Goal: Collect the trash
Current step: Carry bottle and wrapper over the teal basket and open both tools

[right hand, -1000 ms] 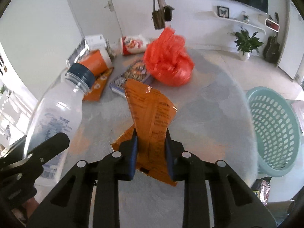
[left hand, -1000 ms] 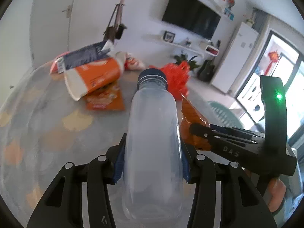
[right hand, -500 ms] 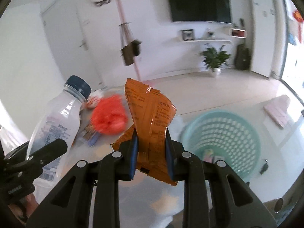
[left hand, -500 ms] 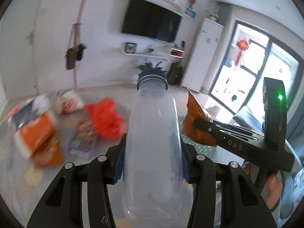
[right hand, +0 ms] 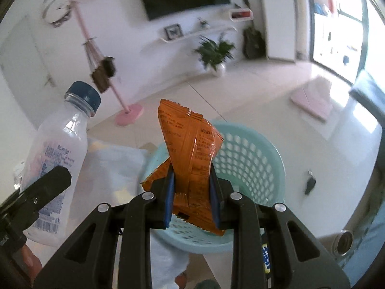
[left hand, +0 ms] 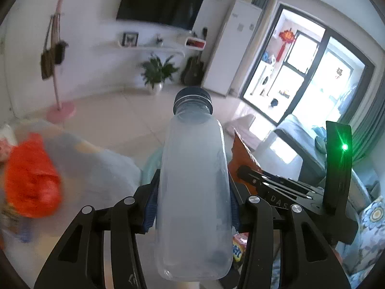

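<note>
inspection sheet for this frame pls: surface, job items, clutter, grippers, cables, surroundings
Surface: table edge with a pale patterned cover, blurred, at the left of both views.
Job's things: clear plastic bottle with a dark cap; orange snack wrapper; teal perforated basket on the floor, right behind the wrapper in the right wrist view.
Clutter: orange plastic bag on the table; small dark object on the floor by the basket.
Grippers: left gripper clamped on the bottle; right gripper clamped on the wrapper.
Cables: nothing seen.
Surroundings: wall TV, potted plant, pink coat stand, glass door.
</note>
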`<state>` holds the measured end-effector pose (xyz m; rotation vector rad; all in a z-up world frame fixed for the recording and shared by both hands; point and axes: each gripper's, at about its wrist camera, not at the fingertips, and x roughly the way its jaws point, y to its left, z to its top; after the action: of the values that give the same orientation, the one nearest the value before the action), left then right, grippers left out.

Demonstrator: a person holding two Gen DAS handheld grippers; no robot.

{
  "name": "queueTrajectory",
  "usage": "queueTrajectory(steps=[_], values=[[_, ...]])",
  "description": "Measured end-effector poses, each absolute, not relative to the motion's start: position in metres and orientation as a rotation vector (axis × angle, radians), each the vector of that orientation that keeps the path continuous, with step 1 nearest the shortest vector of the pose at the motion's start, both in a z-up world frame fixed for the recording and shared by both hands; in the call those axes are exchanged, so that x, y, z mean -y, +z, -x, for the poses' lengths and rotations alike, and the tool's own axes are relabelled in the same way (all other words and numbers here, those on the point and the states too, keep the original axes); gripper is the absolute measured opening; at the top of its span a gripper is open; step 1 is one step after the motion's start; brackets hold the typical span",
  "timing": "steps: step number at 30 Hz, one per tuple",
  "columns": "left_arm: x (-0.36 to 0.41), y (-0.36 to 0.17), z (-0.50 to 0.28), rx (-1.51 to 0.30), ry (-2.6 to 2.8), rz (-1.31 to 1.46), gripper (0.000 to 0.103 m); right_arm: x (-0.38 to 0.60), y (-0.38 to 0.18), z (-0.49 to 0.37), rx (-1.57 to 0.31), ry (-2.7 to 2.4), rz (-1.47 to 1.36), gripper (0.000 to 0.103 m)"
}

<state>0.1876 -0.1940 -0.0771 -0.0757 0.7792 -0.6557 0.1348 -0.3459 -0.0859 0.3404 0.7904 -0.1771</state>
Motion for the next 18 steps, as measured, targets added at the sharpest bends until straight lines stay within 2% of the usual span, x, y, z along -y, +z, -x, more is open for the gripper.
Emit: queueTrajectory(steps=[6, 12, 14, 15, 16, 18], values=[[0.212, -0.117, -0.214, -0.885, -0.671, 0.091, 0.046, 0.369, -0.126, -0.152, -0.878, -0.221, -0.361, 0.022], [0.222, -0.132, -0.221, -0.925, -0.678, 0.051, 0.047, 0.377, -0.149, -0.164, -0.933, -0.240, -0.362, 0.026], [0.222, -0.132, -0.220, -0.917, -0.675, 0.048, 0.060, 0.380, -0.153, -0.166, -0.941, -0.236, -0.360, 0.038], [0.221, -0.130, -0.220, -0.907, -0.675, 0.047, 0.063, 0.380, -0.154, -0.166, -0.943, -0.241, -0.358, 0.056], [0.220, -0.128, -0.219, -0.899, -0.669, 0.043, 0.066, 0.380, -0.155, -0.165, -0.943, -0.250, -0.358, 0.063], [0.219, -0.125, -0.216, -0.887, -0.666, 0.040, 0.067, 0.382, -0.153, -0.161, -0.934, -0.250, -0.355, 0.063]])
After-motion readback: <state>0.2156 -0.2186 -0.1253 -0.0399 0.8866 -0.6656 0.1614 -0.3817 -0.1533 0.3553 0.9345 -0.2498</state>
